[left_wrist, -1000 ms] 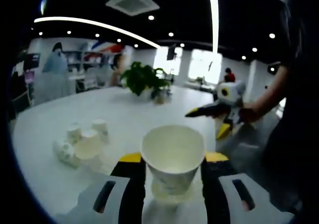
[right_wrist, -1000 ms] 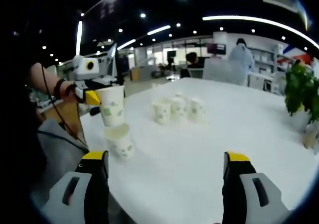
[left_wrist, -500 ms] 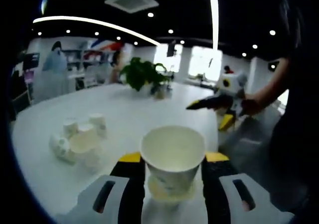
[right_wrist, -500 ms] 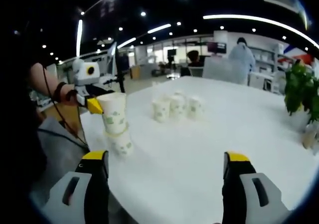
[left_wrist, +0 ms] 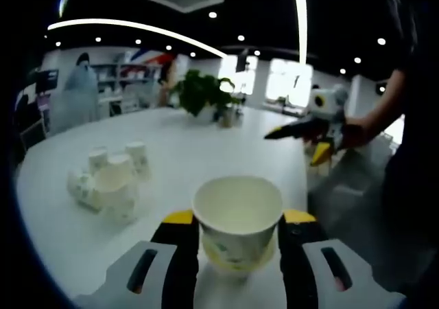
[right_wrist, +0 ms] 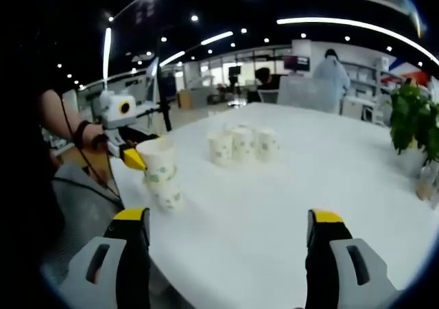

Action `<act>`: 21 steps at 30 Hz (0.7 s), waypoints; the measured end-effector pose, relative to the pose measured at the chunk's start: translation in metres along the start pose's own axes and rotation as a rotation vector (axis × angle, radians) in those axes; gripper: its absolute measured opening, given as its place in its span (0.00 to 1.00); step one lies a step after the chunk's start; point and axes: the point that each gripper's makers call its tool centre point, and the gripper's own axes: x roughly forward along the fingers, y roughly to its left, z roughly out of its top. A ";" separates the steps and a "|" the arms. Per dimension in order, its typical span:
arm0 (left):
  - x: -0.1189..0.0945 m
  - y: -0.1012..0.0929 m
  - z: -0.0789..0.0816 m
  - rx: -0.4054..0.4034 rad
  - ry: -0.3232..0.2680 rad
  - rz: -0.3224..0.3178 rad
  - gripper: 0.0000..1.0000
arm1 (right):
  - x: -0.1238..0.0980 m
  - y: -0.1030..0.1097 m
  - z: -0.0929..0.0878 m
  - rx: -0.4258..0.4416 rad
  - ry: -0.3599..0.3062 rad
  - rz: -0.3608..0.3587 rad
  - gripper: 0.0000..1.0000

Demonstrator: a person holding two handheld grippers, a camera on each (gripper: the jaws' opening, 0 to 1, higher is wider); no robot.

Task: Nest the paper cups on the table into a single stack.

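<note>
Two nested cups (left_wrist: 236, 230) pinched by left gripper (left_wrist: 238, 244) fingers, lower mostly hidden | right gripper (right_wrist: 226, 244) fingers spread, empty

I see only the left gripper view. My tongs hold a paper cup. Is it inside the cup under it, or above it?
Observer: In the right gripper view, the held cup seems to sit partly inside the lower cup, not fully down.
Operator: Where does the lower cup stand?
Observer: Upright on the table, close to the edge nearest the person.
</note>
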 end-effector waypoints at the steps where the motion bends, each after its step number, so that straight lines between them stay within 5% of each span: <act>1: 0.001 0.001 -0.003 0.002 0.005 0.004 0.44 | 0.000 0.000 0.000 0.001 0.000 0.001 0.93; 21: 0.006 0.001 -0.011 0.033 0.055 0.022 0.49 | 0.000 -0.001 0.001 0.008 -0.006 0.004 0.93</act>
